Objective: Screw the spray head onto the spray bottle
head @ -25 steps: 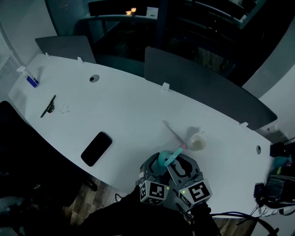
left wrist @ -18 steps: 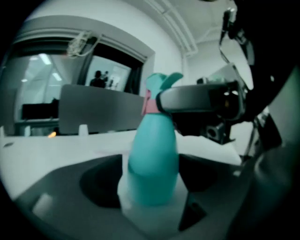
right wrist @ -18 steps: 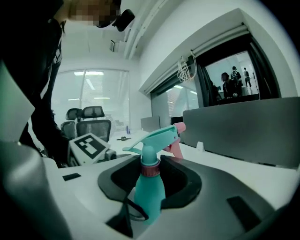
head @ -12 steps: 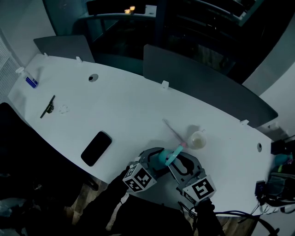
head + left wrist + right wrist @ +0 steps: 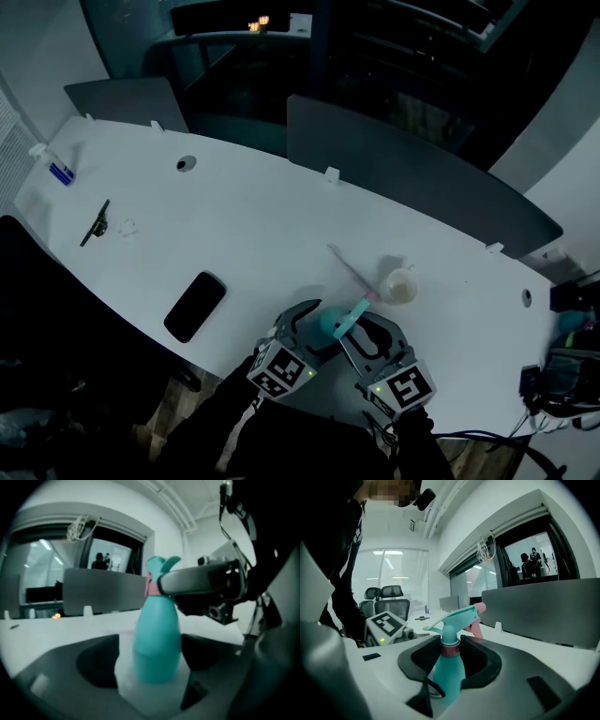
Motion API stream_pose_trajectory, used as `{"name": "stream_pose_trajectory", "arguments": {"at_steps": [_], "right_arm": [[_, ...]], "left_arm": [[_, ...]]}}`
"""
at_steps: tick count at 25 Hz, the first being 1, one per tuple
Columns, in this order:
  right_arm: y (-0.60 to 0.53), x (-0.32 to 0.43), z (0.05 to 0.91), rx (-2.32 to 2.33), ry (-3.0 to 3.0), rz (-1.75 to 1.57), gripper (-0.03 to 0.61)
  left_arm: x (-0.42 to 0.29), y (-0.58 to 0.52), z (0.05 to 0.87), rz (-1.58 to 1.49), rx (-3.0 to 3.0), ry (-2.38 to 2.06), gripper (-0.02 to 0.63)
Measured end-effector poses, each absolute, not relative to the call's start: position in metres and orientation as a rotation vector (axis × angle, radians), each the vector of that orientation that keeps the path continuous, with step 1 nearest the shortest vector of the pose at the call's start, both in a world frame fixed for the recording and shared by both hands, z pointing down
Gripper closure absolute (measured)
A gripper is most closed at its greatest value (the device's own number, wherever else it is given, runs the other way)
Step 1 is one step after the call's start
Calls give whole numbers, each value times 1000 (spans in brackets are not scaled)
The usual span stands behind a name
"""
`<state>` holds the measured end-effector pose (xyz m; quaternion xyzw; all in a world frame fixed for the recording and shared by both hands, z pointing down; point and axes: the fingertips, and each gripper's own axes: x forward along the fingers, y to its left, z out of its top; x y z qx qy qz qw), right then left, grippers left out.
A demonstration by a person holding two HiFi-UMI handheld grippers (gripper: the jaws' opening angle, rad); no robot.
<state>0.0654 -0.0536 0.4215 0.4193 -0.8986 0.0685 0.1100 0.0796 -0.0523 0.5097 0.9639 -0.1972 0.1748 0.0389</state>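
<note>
A teal spray bottle (image 5: 328,324) with its teal spray head (image 5: 356,312) and pink collar (image 5: 450,649) stands upright near the table's front edge. My right gripper (image 5: 349,330) is shut on the collar, one jaw on each side of the neck. My left gripper (image 5: 317,326) reaches in from the left, with the bottle's body (image 5: 157,644) between its jaws. Those jaws have just been opening, and a white gap shows beside the body at the left pad. In the left gripper view the right gripper's jaw (image 5: 201,581) crosses at collar height. The pink nozzle tip (image 5: 479,607) points toward the far divider.
A black phone (image 5: 195,305) lies left of the grippers. A white cup (image 5: 400,286) and a thin stick (image 5: 349,269) sit just beyond the bottle. Far left are a dark pen-like item (image 5: 96,222) and a small blue-labelled bottle (image 5: 56,170). Grey dividers (image 5: 412,178) line the table's far edge.
The left gripper has rolled, and its marker cube has swung left, away from the right gripper's cube. Its jaws stand wider round the bottle. The right gripper and the bottle have not moved.
</note>
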Motion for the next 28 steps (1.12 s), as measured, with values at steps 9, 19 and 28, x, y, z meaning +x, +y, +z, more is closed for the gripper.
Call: {"name": "stream_pose_trajectory", "arguments": {"at_steps": [9,19,28], "right_arm": [[-55,63,421,1249,-2630,183,445],[-52,62,422,1217,-2630,173,445],[-56,63,422,1213,-2621,151,445]], "left_arm": [[79,-52,507,457,2798,-1007,267],[73,-45,519,523,2917,-549,256],[76,-50,522,543,2841,-762,270]]}}
